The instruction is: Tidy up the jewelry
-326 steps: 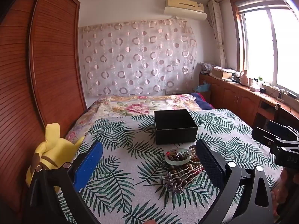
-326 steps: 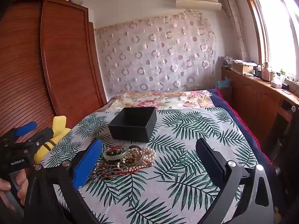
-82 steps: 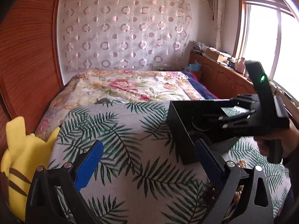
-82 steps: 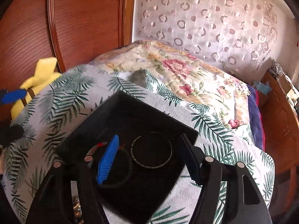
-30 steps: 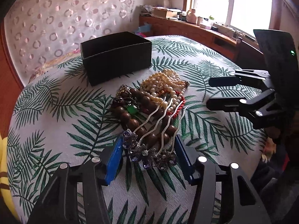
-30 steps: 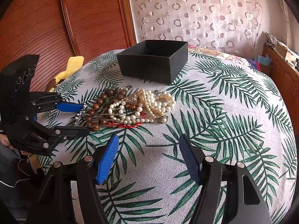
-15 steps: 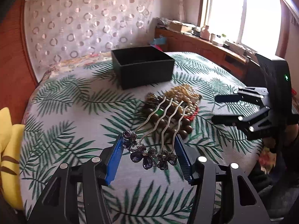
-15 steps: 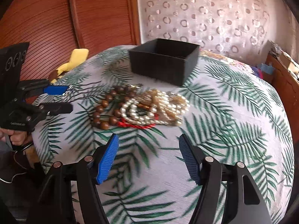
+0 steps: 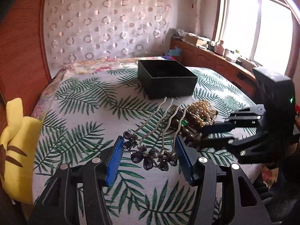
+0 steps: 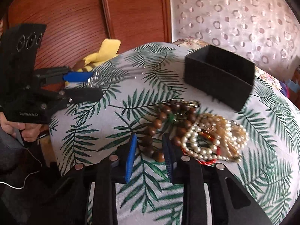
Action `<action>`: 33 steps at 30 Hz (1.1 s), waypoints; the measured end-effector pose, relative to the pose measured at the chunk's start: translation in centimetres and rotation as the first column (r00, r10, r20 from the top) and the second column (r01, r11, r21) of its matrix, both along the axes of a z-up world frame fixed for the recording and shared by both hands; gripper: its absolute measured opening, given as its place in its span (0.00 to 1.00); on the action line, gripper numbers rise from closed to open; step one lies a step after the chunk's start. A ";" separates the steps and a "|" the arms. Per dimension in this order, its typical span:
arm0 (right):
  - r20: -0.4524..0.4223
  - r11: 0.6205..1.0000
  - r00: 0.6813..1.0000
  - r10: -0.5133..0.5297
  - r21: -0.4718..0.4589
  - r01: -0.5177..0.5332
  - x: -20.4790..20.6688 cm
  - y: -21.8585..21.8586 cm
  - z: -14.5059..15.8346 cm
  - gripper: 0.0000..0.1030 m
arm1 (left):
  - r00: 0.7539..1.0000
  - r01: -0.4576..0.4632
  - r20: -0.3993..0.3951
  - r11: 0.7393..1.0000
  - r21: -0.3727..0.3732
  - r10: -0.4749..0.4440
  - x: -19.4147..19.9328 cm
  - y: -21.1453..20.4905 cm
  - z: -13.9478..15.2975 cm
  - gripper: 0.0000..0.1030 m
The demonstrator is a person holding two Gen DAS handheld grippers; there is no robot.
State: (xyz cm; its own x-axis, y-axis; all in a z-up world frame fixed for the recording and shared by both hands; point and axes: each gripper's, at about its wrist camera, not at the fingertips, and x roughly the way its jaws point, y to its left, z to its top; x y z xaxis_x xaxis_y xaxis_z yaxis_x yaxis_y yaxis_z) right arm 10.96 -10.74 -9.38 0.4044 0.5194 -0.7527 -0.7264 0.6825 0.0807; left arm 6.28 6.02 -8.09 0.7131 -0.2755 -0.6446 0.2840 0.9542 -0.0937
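Left gripper [image 9: 150,157]: black frame, blue ribbed finger pads, round silver screws.
Right gripper [image 10: 150,154]: same black frame, blue pads; a small green light glows on its body.
Left hand [image 10: 20,129]: bare skin.
Cable [image 10: 26,176]: thin, white.

Metal-pronged hair comb [image 9: 150,146] with glossy gems, polished wooden beads [image 10: 159,123], matt black box [image 9: 166,78]
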 end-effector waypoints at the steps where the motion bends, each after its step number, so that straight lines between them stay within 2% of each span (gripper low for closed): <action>1: -0.002 1.000 1.000 0.004 -0.012 -0.004 0.1 0.3 -0.1 0.29 | 1.000 -0.006 0.002 1.000 -0.004 0.006 -0.1 0.2 0.1 0.51; 6: 0.002 0.996 1.000 0.029 -0.080 -0.029 0.5 1.6 -1.0 0.27 | 1.000 -0.027 0.009 1.000 -0.014 0.027 -0.2 1.1 0.2 0.51; 7: 0.009 0.996 0.999 0.034 -0.088 -0.033 0.5 1.6 -1.1 0.25 | 0.999 -0.030 0.010 0.999 -0.016 0.030 -0.2 1.2 0.3 0.51; 8: 0.017 0.994 0.999 0.034 -0.105 -0.032 0.5 1.6 -1.0 0.15 | 0.999 -0.033 0.010 0.999 -0.019 0.033 -0.3 1.3 0.3 0.51; 9: 0.011 0.994 0.999 0.037 -0.107 -0.035 0.6 1.5 -0.9 0.15 | 0.999 -0.035 0.010 0.999 -0.020 0.035 -0.3 1.4 0.2 0.51; 12: 0.020 0.997 0.999 0.037 -0.063 -0.036 0.7 0.7 0.3 0.14 | 0.999 -0.039 0.008 0.999 -0.022 0.039 -0.3 1.7 0.3 0.51; 17: 0.074 1.000 0.997 0.011 0.011 -0.012 0.8 -1.3 4.1 0.14 | 0.999 -0.044 0.010 0.999 -0.032 0.045 -0.1 2.0 0.4 0.51; 26: 0.157 0.998 0.987 -0.023 0.061 0.014 2.1 -3.1 8.8 0.14 | 0.998 -0.045 0.034 0.998 -0.043 0.046 0.4 1.9 1.4 0.51; 33: 0.194 0.996 0.981 -0.020 0.085 0.004 2.3 -3.2 10.6 0.14 | 0.998 -0.039 0.054 0.998 -0.041 0.041 1.3 1.3 2.3 0.51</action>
